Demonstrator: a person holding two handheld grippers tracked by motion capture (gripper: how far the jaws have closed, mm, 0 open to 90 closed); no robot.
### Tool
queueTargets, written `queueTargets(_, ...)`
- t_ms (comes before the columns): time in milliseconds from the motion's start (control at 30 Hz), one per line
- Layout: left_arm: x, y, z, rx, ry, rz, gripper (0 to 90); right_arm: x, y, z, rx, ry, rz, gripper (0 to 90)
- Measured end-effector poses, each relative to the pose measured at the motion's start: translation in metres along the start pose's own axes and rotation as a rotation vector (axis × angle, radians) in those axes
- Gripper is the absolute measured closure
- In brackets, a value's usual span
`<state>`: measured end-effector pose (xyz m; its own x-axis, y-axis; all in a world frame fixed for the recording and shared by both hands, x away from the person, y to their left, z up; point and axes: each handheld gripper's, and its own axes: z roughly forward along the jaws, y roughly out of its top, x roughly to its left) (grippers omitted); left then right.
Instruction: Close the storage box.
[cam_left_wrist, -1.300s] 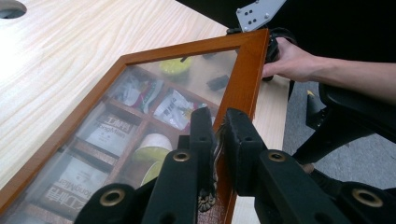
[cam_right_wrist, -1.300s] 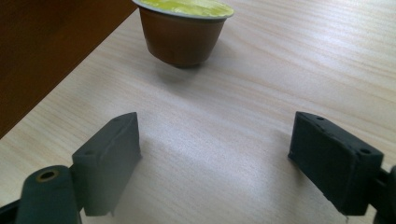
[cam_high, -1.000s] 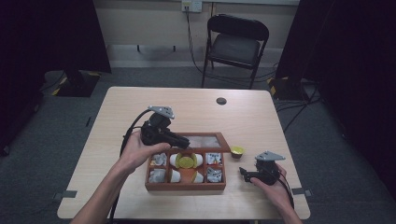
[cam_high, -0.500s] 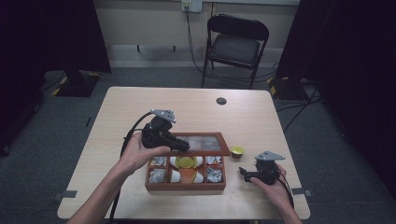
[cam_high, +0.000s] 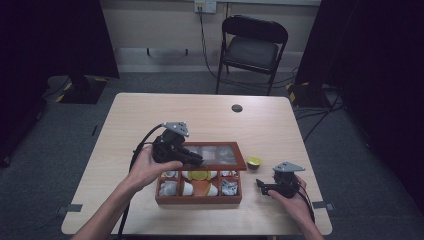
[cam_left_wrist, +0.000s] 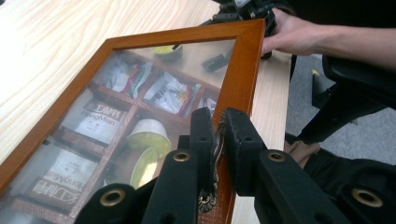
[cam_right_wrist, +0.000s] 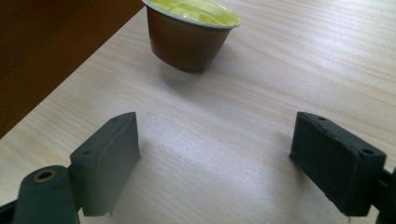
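table (cam_high: 150, 115): one, light wood; all the work sits toward its near edge, between the middle and the near right corner.
box (cam_high: 199, 197): one wooden tea box, long axis running along the table's near edge, open at the top, divided into compartments; i cannot count them all under the lid.
lid (cam_left_wrist: 243, 70): one glass-paned wooden frame, tilted up over the far side of the box, its long axis parallel to the box's; through the pane i see packets and two yellow-topped cups in the compartments.
left gripper (cam_left_wrist: 217, 140): mine, pressed together on the lid's front rail at its small metal latch, so the lid hangs from my pinch; it is the hand nearer the box.
right gripper (cam_right_wrist: 215, 158): mine, spread with nothing between the jaws, resting low over bare table near the near right corner.
loose cup (cam_right_wrist: 190, 32): one brown cup with a yellow foil top, upright on the table just beside the box's right end, straight ahead of my right gripper and beyond its jaws; my right hand is the nearer one.
small dark disc (cam_high: 237, 108): one, toward the table's far edge, well apart from everything.
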<state>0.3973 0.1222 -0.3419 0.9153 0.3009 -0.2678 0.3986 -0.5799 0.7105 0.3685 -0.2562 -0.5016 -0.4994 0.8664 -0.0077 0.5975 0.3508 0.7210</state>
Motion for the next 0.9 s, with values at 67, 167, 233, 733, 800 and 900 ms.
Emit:
queueTargets(67, -0.001, 0.000, 0.001, 0.005, 0.003, 0.004, 82.0, 0.000, 0.000, 0.000, 0.000, 0.001, -0.001, 14.8)
queueTargets(167, -0.002, -0.001, 0.002, 0.008, 0.003, 0.007, 82.0, 0.000, 0.000, 0.000, 0.000, 0.001, -0.003, 14.8)
queueTargets(233, -0.002, -0.002, 0.002, 0.016, 0.006, 0.015, 82.0, 0.000, 0.000, 0.000, 0.000, 0.003, 0.000, 14.8)
queueTargets(733, -0.008, -0.013, 0.014, 0.055, 0.001, 0.032, 82.0, 0.000, 0.000, 0.000, 0.001, 0.002, -0.001, 14.8)
queueTargets(800, -0.009, -0.013, 0.016, 0.062, 0.003, 0.028, 81.9, 0.000, 0.000, 0.000, 0.000, 0.002, 0.000, 14.8)
queueTargets(900, -0.009, -0.014, 0.016, 0.061, 0.003, 0.034, 82.0, 0.000, 0.000, 0.000, 0.000, 0.003, 0.000, 14.8)
